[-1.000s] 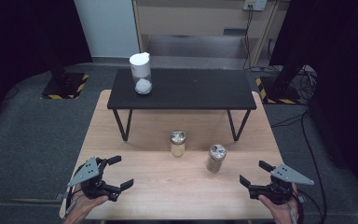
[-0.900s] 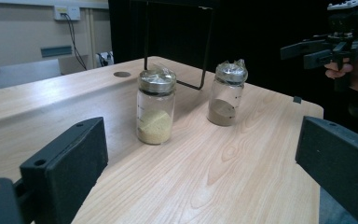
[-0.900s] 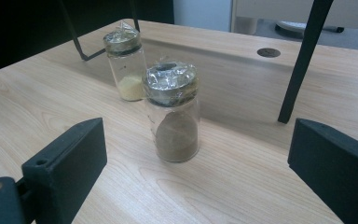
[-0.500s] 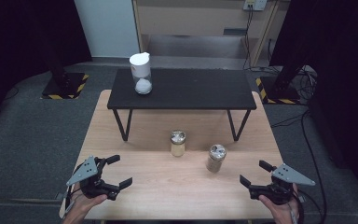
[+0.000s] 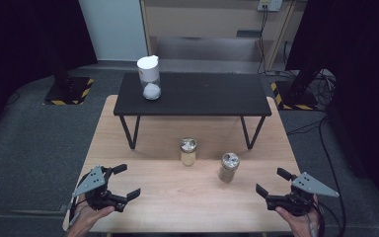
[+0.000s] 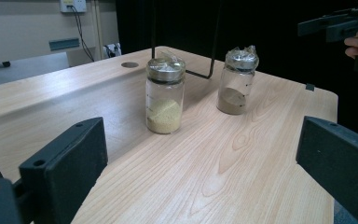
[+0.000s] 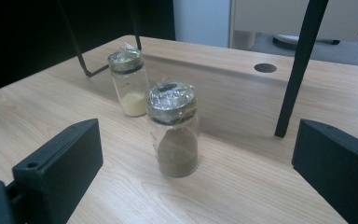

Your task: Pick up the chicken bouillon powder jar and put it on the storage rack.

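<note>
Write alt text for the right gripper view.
A glass jar of brown powder stands upright on a wooden table, framed by the right gripper's open black jaws. Behind it stands a jar of yellow powder; both tops are wrapped in plastic film.

Left gripper [image 5: 126, 181]: black, blocky jaws, grey triangular plate on top; right gripper [image 5: 272, 181]: identical; bare hands.

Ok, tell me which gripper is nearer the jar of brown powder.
Right. The right gripper sits just right of and below the brown jar; the left gripper is farther off, across the table.
</note>
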Demonstrator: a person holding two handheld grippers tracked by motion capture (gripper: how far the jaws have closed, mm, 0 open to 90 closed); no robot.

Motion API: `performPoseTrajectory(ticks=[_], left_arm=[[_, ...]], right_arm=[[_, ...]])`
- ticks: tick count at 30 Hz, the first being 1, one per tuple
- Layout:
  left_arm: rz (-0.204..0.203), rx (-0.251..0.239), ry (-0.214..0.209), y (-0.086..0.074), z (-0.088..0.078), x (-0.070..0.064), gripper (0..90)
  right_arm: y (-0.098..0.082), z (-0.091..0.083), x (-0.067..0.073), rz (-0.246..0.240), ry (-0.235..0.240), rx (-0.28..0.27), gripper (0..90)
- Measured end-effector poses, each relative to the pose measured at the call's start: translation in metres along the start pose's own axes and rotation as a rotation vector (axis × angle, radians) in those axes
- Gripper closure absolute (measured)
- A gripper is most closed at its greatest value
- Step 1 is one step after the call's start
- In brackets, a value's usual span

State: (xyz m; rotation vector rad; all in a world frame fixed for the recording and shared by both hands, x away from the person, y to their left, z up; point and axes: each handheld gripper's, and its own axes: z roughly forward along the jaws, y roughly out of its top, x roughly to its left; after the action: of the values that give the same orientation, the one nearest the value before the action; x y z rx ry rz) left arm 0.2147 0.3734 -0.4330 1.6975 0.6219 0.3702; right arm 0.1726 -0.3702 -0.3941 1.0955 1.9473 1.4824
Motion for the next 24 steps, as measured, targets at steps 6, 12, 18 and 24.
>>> performPoseTrajectory(ticks=[6,12,18,24], left_arm=[[-0.004,-0.001,0.002,0.0,0.0,0.0,1.0],[-0.001,0.002,0.0,0.0,0.0,0.0,0.9],[-0.003,0.003,0.0,0.0,0.0,0.0,0.9],[-0.003,0.005,0.001,0.0,0.0,0.0,1.0]], right_arm=[[0.01,-0.002,0.001,0.001,0.025,-0.007,2.3],[0.025,0.006,0.009,-0.022,0.071,-0.012,2.8],[0.041,0.018,0.016,-0.045,0.111,-0.001,3.2],[0.055,0.028,0.02,-0.06,0.127,0.007,3.5]])
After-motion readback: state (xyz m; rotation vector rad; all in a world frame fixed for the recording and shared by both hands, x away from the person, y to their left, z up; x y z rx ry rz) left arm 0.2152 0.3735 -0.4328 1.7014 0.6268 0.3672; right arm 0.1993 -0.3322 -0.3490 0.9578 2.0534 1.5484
